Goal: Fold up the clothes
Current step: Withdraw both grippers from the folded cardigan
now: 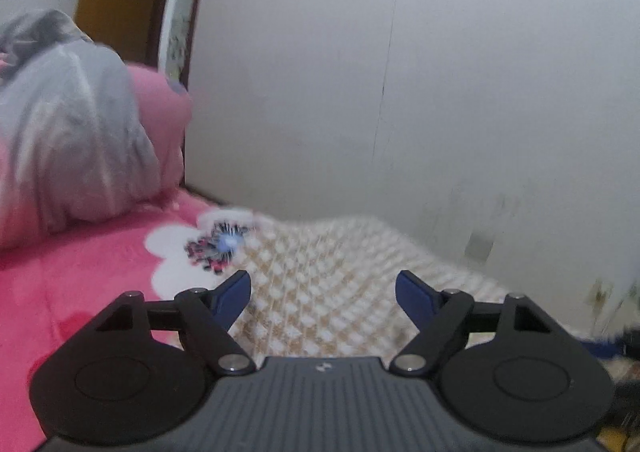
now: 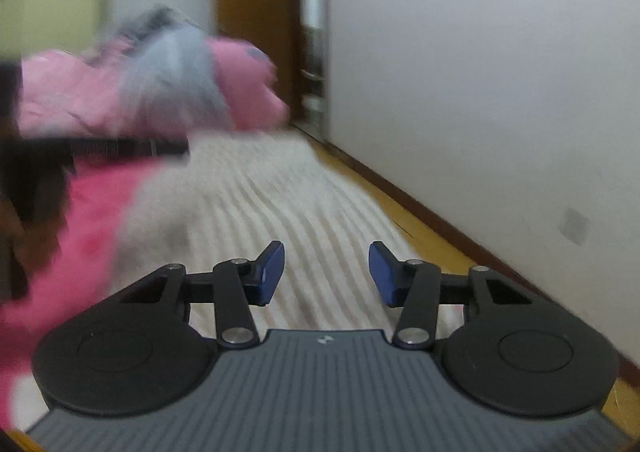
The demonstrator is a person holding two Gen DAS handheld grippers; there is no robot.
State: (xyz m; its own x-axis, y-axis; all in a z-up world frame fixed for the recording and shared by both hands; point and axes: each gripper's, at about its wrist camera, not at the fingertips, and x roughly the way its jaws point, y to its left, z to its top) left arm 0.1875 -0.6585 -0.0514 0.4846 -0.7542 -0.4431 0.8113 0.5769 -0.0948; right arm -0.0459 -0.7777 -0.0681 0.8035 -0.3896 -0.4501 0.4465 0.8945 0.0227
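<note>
A cream and beige checked knit garment (image 1: 320,272) lies spread on a pink bed cover (image 1: 80,284) against the wall. My left gripper (image 1: 323,288) hovers above it, its blue fingers wide apart with nothing between them. In the right wrist view the same pale garment (image 2: 280,204) stretches ahead, blurred by motion. My right gripper (image 2: 327,268) is over it, jaws partly apart, and no cloth shows between the blue pads. A small dark patterned patch with a bluish spot (image 1: 218,246) sits at the garment's far left edge.
A heap of grey (image 1: 68,132) and pink bedding (image 1: 160,112) is piled at the bed's far left. A white wall (image 1: 440,92) runs along the right side. A wooden bed edge (image 2: 432,236) borders the wall. A dark object (image 2: 36,188) intrudes at the left.
</note>
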